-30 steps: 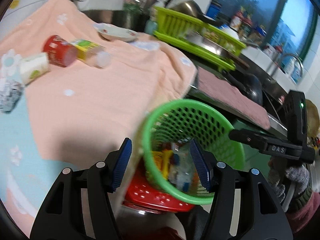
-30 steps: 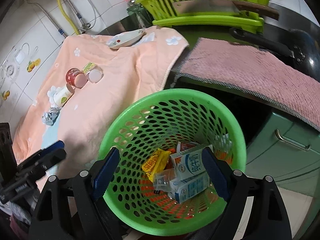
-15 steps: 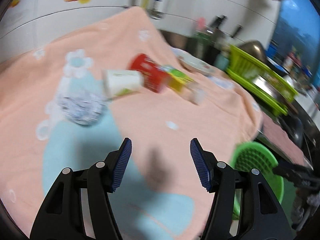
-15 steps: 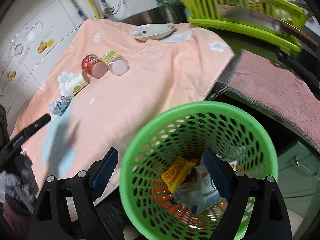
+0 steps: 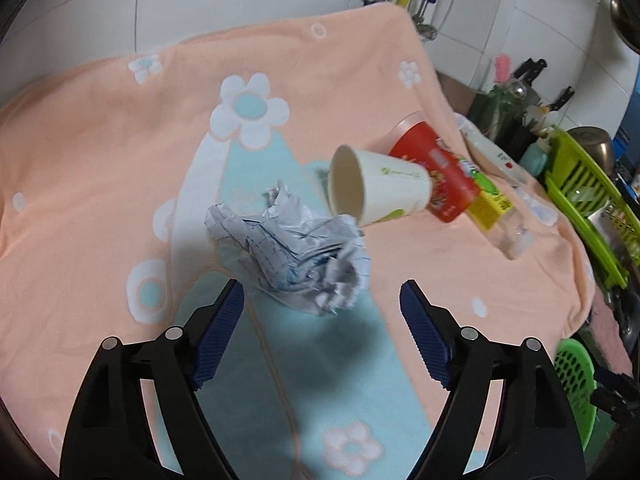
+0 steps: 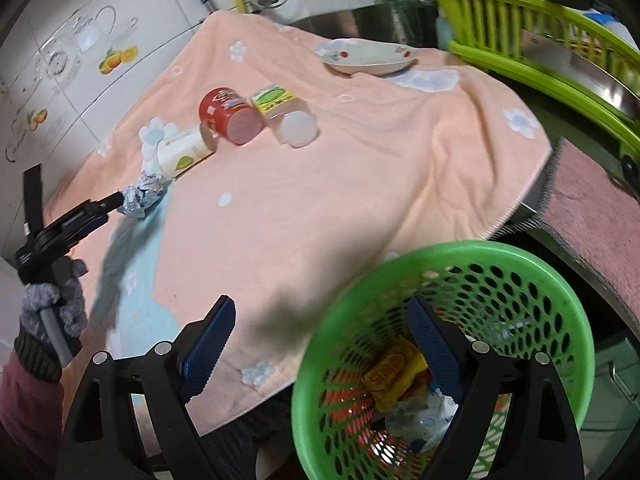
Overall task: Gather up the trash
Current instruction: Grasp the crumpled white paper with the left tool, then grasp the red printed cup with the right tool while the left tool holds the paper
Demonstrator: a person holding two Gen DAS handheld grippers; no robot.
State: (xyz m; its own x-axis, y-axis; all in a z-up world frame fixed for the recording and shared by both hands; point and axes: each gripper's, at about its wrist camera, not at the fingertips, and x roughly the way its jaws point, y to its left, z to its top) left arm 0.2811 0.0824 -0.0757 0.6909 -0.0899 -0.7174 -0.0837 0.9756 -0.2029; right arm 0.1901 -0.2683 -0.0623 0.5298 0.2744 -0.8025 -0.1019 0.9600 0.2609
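Left wrist view shows the left gripper spread wide at the bottom of the frame, its blue pads holding nothing. The crumpled paper ball lies just above and between the fingertips, near them, but whether a pad touches it cannot be told. It is white and grey with blue lines, loosely wadded, at centre frame on the pale blue patch of the peach towel.

Just above and right of the wad, a white paper cup lies on its side, its open mouth turned toward the camera. Behind it lies a red can, then a clear bottle with a yellow-green label, all close in a row running to the right.

Right wrist view shows the right gripper also wide apart and holding nothing, at the lower middle of the frame. Its right-hand finger overlaps the mouth of the green perforated basket at lower right; a yellow packet and clear wrappers lie in it. The left gripper appears at the left edge with its tip at the paper ball.

The towel, printed with white flowers, covers a counter against white tiled walls. A shallow dish sits on its far edge, and a lime dish rack fills the upper right.
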